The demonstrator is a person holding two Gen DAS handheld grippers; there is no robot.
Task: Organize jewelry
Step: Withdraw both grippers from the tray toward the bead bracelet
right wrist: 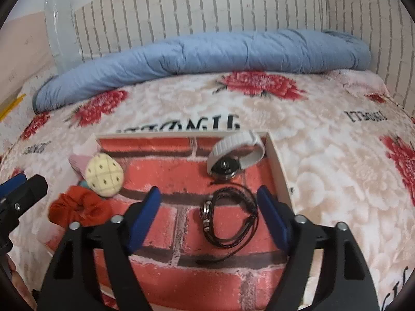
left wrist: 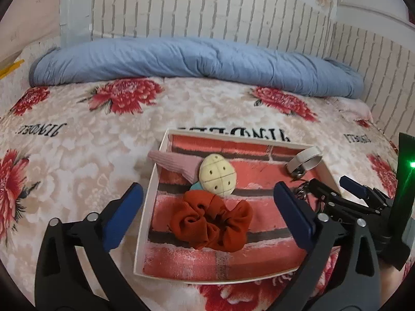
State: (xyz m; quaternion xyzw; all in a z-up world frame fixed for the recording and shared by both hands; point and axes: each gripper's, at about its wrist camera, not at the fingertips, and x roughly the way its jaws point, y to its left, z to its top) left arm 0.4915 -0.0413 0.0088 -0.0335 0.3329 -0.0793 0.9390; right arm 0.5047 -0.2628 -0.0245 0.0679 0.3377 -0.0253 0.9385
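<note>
While claws gape, bracelet (right wrist: 229,217) lies between right claw (right wrist: 208,219).

- A bed (left wrist: 77,134) spread with a cream blanket (right wrist: 337,171) printed with red flowers and black lettering.
- A rolled blue quilt (left wrist: 197,59) lies along the bed's far edge, against the wall.
- White brick-pattern wallpaper (left wrist: 207,7) covers the wall behind and the wall to the right.
- Even indoor light.
</note>
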